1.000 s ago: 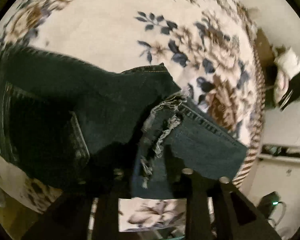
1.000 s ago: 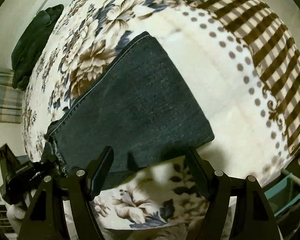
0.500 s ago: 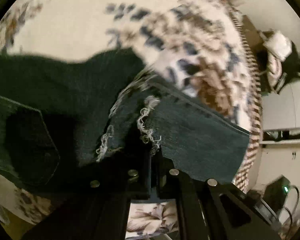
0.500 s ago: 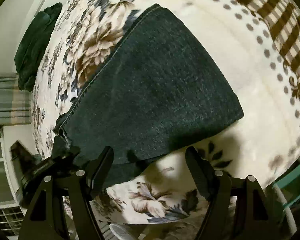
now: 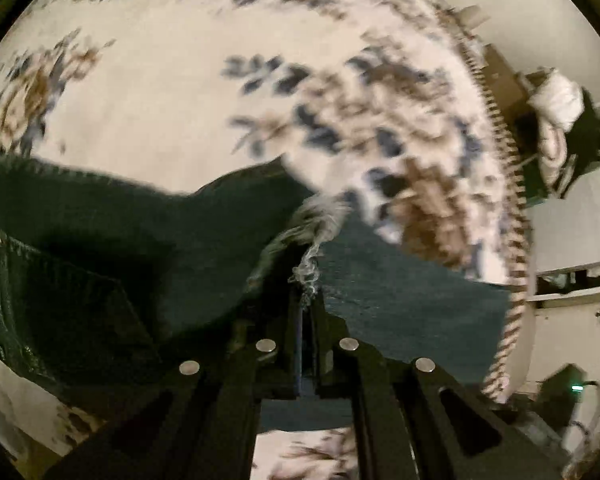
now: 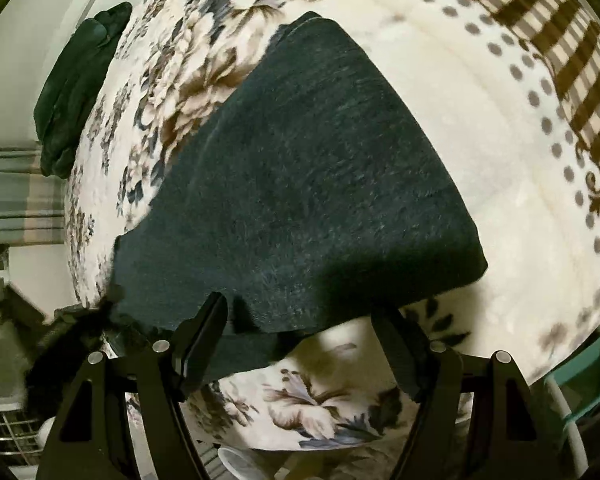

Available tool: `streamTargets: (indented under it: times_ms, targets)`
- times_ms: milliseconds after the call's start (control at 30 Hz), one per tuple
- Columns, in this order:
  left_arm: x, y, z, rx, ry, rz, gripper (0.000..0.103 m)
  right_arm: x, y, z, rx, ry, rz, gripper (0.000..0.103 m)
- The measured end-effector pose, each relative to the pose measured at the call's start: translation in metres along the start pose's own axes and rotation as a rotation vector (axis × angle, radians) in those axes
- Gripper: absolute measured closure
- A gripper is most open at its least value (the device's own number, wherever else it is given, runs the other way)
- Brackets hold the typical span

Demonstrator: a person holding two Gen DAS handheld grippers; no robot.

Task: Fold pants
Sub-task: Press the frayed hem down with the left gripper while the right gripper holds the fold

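Observation:
Dark denim pants point(image 5: 148, 240) lie on a floral blanket point(image 5: 172, 92). In the left wrist view my left gripper point(image 5: 305, 300) is shut on the frayed hem point(image 5: 310, 268) of a pant leg, white threads sticking up between its fingers. In the right wrist view a folded slab of the pants point(image 6: 308, 184) fills the middle. My right gripper point(image 6: 300, 316) stands open just above the slab's near edge, its left finger point(image 6: 204, 332) over the denim and its right finger point(image 6: 396, 344) over the blanket point(image 6: 440, 92). Nothing is pinched there.
A dark green garment point(image 6: 76, 92) lies at the blanket's far left edge. A striped and dotted border point(image 6: 572, 72) runs along the right side. White furniture point(image 5: 572, 240) and a white bundle point(image 5: 556, 100) stand beyond the bed. A teal bin point(image 6: 588, 376) sits lower right.
My left gripper's jaws closed onto the frayed hem and shifted with it. In the right wrist view the denim slab has grown larger and slid nearer to the fingers.

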State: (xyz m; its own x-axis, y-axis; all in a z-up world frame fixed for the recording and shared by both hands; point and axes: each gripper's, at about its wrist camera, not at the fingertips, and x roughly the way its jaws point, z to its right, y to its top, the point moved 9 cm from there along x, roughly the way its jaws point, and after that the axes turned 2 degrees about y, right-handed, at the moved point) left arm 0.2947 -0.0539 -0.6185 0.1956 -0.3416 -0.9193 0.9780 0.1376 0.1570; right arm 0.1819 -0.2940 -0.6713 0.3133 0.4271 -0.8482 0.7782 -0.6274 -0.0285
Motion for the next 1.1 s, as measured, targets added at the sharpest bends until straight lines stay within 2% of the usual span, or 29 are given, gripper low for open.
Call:
streamTargets:
  times_ms: [100,133,167,300,367,433,533,600,633,667,767,933,1000,1100]
  targets:
    - [0.011,-0.005,-0.013,-0.022,0.024,-0.053,0.099,0.0,-0.001,0.0,-0.006,0.002,-0.007,0.026]
    - [0.011,-0.007,-0.015,-0.054,-0.001,-0.076,0.097,0.001,-0.002,0.001,0.0,0.005,-0.013,0.026]
    - [0.008,-0.009,-0.016,-0.094,-0.048,-0.091,0.093,0.001,-0.003,0.002,0.006,0.011,-0.017,0.026]
    - [-0.016,-0.009,-0.013,-0.107,-0.096,-0.032,0.063,0.003,-0.01,0.007,0.023,0.021,-0.025,0.026]
    - [-0.013,-0.008,-0.007,-0.092,-0.107,-0.027,0.057,0.005,-0.013,0.009,0.03,0.021,-0.034,0.026]
    - [0.004,-0.006,0.0,-0.057,-0.095,-0.054,0.056,0.007,-0.014,0.009,0.034,0.024,-0.039,0.026]
    - [0.037,-0.007,0.009,0.007,-0.059,-0.135,0.056,0.008,-0.014,0.007,0.03,0.019,-0.039,0.026]
    - [0.046,-0.007,0.012,0.036,-0.025,-0.137,0.059,0.007,-0.012,0.005,0.029,0.024,-0.033,0.026]
    - [0.046,-0.007,0.015,0.057,-0.022,-0.122,0.067,0.007,-0.011,0.005,0.028,0.024,-0.032,0.026]
    - [0.045,-0.009,0.018,0.095,0.002,-0.11,0.096,0.007,-0.011,0.005,0.026,0.021,-0.029,0.026]
    - [0.028,-0.012,0.026,0.103,-0.026,-0.074,0.098,0.006,-0.009,0.005,0.024,0.02,-0.027,0.026]
    - [-0.016,-0.026,0.021,0.001,-0.088,-0.065,0.098,0.002,-0.009,0.008,0.025,0.017,-0.023,0.026]
    - [-0.019,-0.033,0.013,-0.012,-0.064,-0.069,0.098,0.001,-0.009,0.009,0.023,0.007,-0.025,0.026]
    - [0.005,-0.041,0.0,-0.033,-0.037,-0.112,0.095,0.001,-0.01,0.011,0.013,-0.012,-0.033,0.026]
